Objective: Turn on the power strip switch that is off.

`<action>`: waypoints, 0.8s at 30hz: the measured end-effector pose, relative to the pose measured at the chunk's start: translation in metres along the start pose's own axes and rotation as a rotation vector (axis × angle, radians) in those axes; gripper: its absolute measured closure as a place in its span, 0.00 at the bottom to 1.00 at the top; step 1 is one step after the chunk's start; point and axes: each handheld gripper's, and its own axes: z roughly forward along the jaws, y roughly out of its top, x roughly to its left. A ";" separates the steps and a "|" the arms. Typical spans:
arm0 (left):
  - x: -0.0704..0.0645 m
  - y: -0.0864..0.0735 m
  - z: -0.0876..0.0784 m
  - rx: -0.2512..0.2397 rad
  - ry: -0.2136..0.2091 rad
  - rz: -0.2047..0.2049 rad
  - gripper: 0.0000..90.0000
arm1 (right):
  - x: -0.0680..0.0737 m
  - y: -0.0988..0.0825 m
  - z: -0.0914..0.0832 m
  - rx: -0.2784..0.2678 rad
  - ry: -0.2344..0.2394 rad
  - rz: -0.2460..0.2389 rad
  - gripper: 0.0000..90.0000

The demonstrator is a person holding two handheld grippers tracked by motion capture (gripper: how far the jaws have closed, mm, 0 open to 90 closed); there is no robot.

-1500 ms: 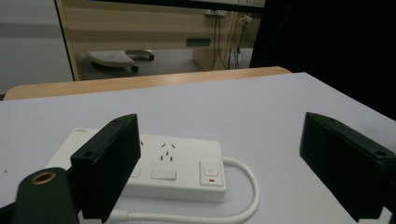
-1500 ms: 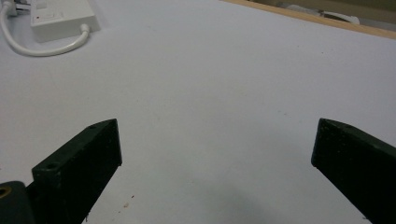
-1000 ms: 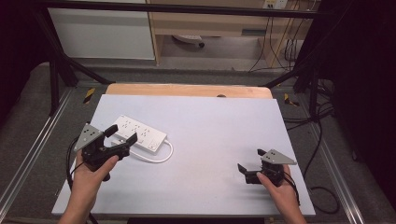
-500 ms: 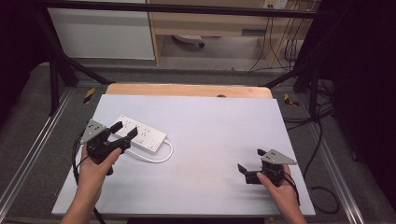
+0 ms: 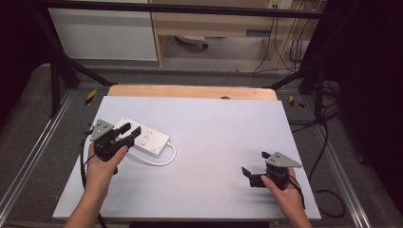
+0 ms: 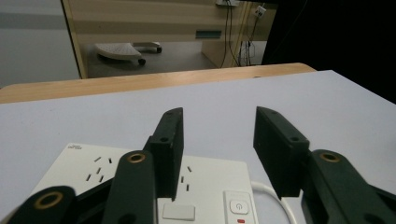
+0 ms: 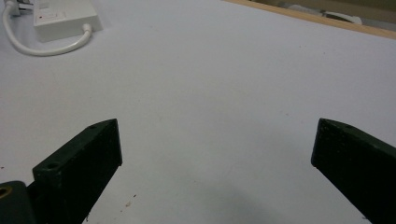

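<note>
Right hand-held gripper: sat near the desk's near right corner, jaws spread wide, holding nothing.
Left hand-held gripper: hovered at the left edge over the power strip's end, jaws parted, nothing clamped.
Step, as judged: closing on the strip; jaws best straddled its narrow width squarely, clear of the switch.
Materials: strip was white, smooth hard plastic, flat and rectangular; its cord looped, round and pliant; desk matte pale, wood-trimmed at the far edge.

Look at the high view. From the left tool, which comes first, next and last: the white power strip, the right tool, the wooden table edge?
1. White power strip, right under the left tool.
2. Wooden table edge, along the far side.
3. Right tool, across the table, near side.
</note>
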 end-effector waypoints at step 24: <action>0.009 -0.014 0.022 0.038 -0.045 0.053 0.93 | 0.002 0.001 0.000 0.004 -0.003 -0.002 0.03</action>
